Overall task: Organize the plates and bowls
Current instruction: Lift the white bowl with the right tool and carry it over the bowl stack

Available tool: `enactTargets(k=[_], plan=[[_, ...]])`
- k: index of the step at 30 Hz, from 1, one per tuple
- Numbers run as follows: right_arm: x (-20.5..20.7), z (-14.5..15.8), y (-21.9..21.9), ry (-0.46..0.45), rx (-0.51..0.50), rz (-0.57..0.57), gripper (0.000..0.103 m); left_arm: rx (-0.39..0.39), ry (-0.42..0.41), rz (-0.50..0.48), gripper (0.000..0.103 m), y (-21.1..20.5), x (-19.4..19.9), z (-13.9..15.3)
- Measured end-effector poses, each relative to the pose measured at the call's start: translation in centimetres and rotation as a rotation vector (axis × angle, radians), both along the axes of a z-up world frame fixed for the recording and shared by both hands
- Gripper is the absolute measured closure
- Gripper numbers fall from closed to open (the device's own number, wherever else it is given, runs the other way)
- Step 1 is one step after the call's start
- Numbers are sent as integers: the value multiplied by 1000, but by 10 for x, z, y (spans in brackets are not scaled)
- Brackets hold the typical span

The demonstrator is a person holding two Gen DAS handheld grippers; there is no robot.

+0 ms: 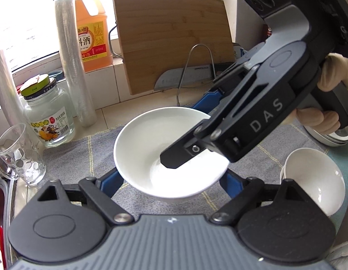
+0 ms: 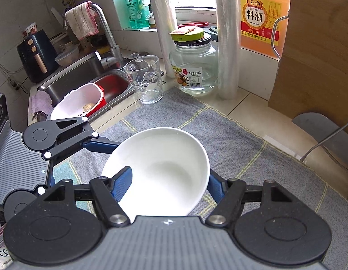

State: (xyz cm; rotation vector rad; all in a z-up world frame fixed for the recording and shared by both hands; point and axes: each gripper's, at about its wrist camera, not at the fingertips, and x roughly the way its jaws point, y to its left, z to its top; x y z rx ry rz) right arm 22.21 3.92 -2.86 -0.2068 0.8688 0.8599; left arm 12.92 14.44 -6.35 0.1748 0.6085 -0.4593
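Task's thing: a plain white bowl point(image 1: 146, 139), glossy, empty and deep, tilted so its inside faces both cameras.
Where it is: over the grey checked mat point(image 2: 241, 139) on the counter, in front of the glass tumbler point(image 2: 146, 78) and the labelled jar point(image 2: 194, 67).
Other dishes: a second white bowl point(image 1: 313, 180) sits on the mat to the right, well apart from the first; a stack of white plates point(image 1: 331, 140) lies behind it.
Right gripper point(image 2: 168, 175): clenched on the white bowl's wall, one blue finger point(image 2: 124, 184) inside the bowl and the other against the outside.
Left gripper point(image 1: 171, 180): jaws stand about halfway apart with the bowl between them; the fingertips run under the bowl and are hidden, so I cannot tell whether they press on it. In the right wrist view one of its blue fingers reaches the bowl's outer left side.
Right hand point(image 1: 329, 103): wrapped round the gripper's handle at the right; the tool slants down and leftward into the bowl.
Left hand: not in view; its gripper points forward and down towards the mat.
Backdrop: a wooden cutting board point(image 1: 174, 42) leans against the wall.
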Motion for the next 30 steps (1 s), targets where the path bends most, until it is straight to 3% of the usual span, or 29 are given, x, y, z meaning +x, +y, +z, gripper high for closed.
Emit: enactTargets(k=[13,30], plan=[[-47,12,-28,-23,20,29,27,18,-2,-1,12,-24,-42,9],[-98,24,-61,-40,27,57,27,-16,23,-8,12,-47,-87,22]])
